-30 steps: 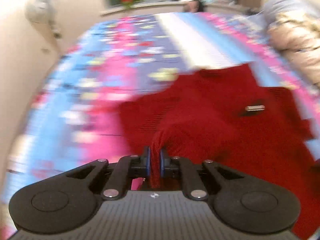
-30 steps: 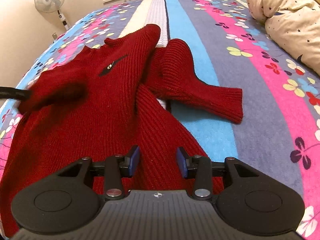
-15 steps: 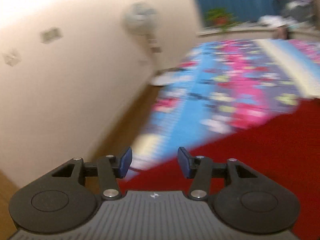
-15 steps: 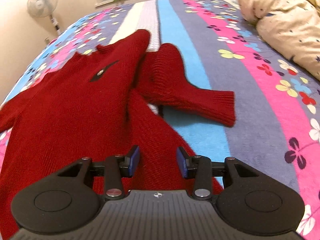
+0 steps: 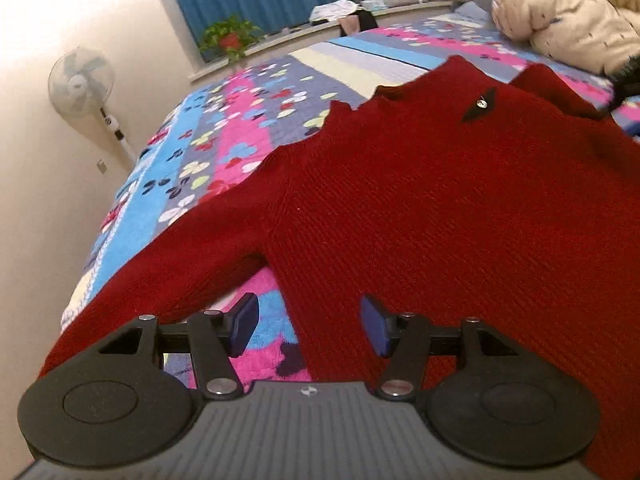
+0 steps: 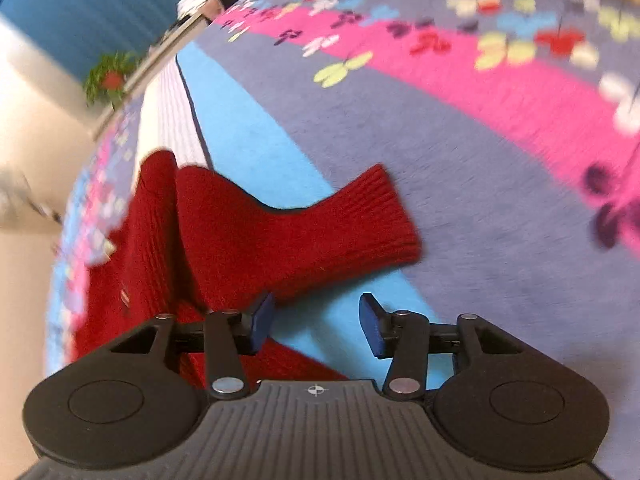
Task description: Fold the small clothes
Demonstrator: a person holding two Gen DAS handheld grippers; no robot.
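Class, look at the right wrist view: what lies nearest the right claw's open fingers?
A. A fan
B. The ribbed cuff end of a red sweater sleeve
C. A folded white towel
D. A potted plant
B: the red sweater sleeve's ribbed cuff lies on the bedspread just ahead of the open right claw.

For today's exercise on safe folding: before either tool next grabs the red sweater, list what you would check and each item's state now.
1. Left tool open, holding nothing: ok.
2. Right tool open, holding nothing: ok.
3. Red sweater body spread flat on the bedspread: ok.
4. Left sleeve stretched out: ok.
5. Right sleeve straight: not ok, bent.
6. Sweater's hem flat: cannot tell, out of view.
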